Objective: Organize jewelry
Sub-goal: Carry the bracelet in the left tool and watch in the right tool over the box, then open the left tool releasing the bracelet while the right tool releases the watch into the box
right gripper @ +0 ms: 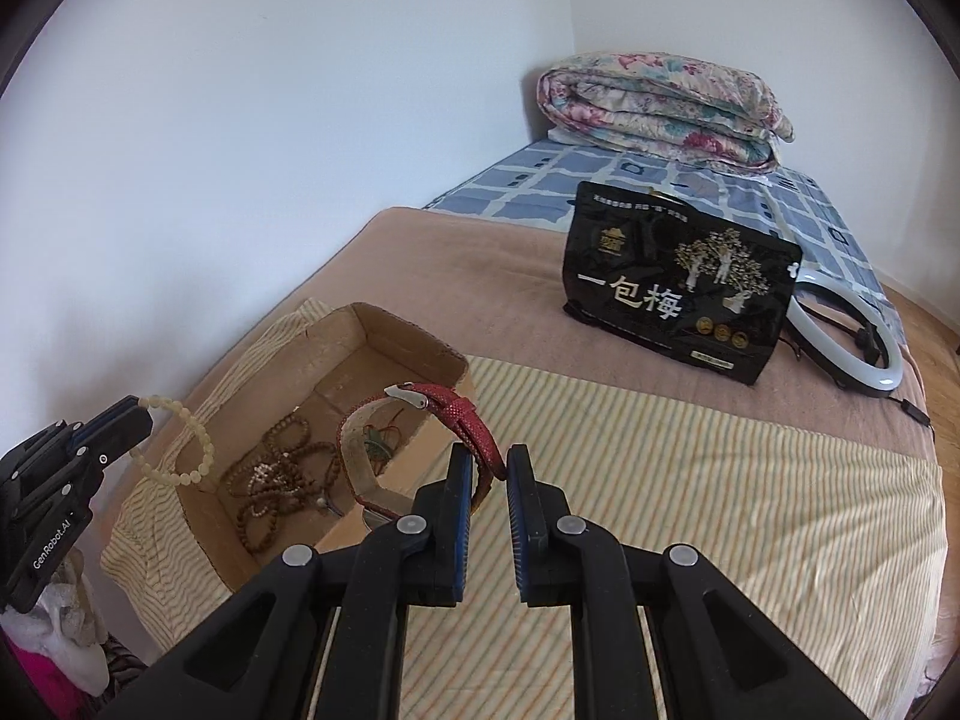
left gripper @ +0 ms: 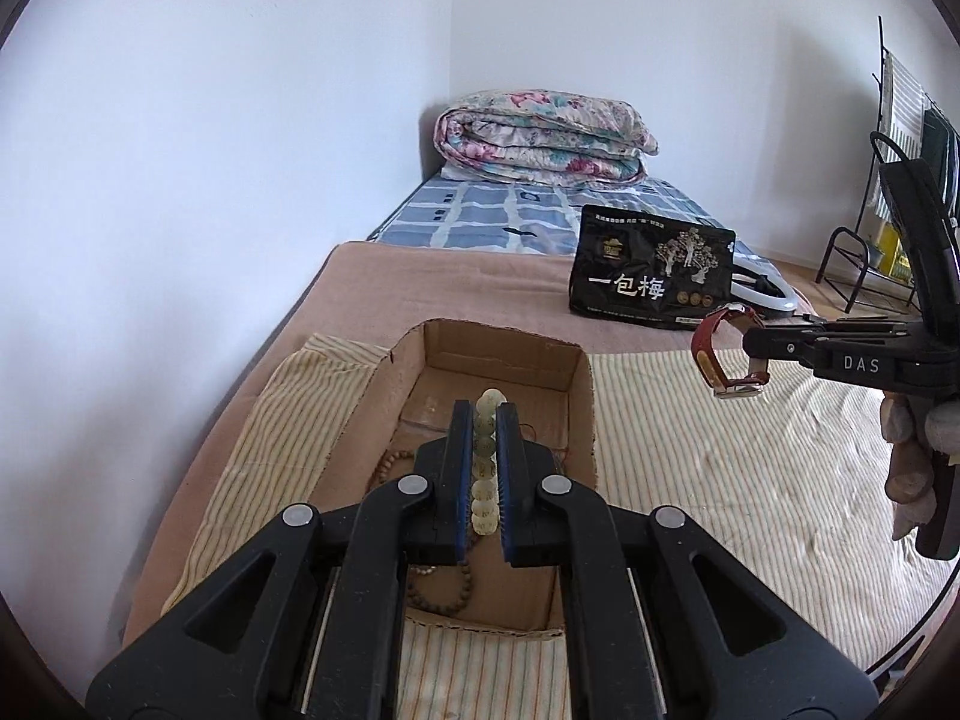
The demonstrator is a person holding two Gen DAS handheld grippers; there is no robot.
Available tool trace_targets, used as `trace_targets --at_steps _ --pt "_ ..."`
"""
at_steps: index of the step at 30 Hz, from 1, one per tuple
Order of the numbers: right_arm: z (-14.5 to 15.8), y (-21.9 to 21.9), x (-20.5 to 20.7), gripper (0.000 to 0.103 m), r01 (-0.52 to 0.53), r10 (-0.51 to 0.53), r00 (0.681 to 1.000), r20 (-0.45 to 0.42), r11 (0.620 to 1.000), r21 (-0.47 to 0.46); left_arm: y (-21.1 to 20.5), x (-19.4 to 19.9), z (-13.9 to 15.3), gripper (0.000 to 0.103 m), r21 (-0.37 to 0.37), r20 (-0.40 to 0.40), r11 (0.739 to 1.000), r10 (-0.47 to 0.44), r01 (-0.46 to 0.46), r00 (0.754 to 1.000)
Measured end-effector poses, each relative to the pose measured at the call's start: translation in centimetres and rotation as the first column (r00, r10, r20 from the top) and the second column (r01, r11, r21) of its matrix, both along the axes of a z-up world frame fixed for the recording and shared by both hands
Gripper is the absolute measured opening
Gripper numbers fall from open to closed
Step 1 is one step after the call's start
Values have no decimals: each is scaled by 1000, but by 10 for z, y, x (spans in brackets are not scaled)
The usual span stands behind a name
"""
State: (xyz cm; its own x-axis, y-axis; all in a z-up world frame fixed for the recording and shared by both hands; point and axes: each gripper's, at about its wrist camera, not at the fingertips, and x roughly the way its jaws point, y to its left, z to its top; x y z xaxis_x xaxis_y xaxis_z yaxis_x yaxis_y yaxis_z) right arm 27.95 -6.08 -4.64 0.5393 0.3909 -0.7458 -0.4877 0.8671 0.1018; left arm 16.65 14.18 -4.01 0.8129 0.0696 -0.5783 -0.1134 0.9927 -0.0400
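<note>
Left wrist view: a pale bead bracelet (left gripper: pixel 485 462) is pinched above the cardboard box (left gripper: pixel 585 384) for release; a red-strapped watch (left gripper: pixel 729 354) is clamped at right, awaiting deposit.

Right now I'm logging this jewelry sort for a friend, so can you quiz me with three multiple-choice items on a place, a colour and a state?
1. Where do the brown wooden beads lie?
A. in the cardboard box
B. on the black bag
C. on the folded quilt

2. What colour is the strap of the watch?
A. green
B. red
C. blue

3. What is the left hand-held gripper doing?
A. standing open with nothing in it
B. shut on the pale bead bracelet
C. shut on the watch

Answers:
1 A, the beads rest on the box floor.
2 B, the strap in the right hand-held gripper is plainly red.
3 B, the pale beads sit pinched between its two fingers, above the box.
</note>
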Motion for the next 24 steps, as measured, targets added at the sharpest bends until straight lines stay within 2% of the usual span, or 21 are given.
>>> trace_targets --at_steps 12,24 --pt "-19 63 9 9 -81 80 996 -23 997 -12 22 6 -16 5 -16 -35 999 34 -35 999" --pt "-24 91 13 10 -125 126 991 -42 992 7 27 7 -16 5 -30 -42 998 49 -50 998"
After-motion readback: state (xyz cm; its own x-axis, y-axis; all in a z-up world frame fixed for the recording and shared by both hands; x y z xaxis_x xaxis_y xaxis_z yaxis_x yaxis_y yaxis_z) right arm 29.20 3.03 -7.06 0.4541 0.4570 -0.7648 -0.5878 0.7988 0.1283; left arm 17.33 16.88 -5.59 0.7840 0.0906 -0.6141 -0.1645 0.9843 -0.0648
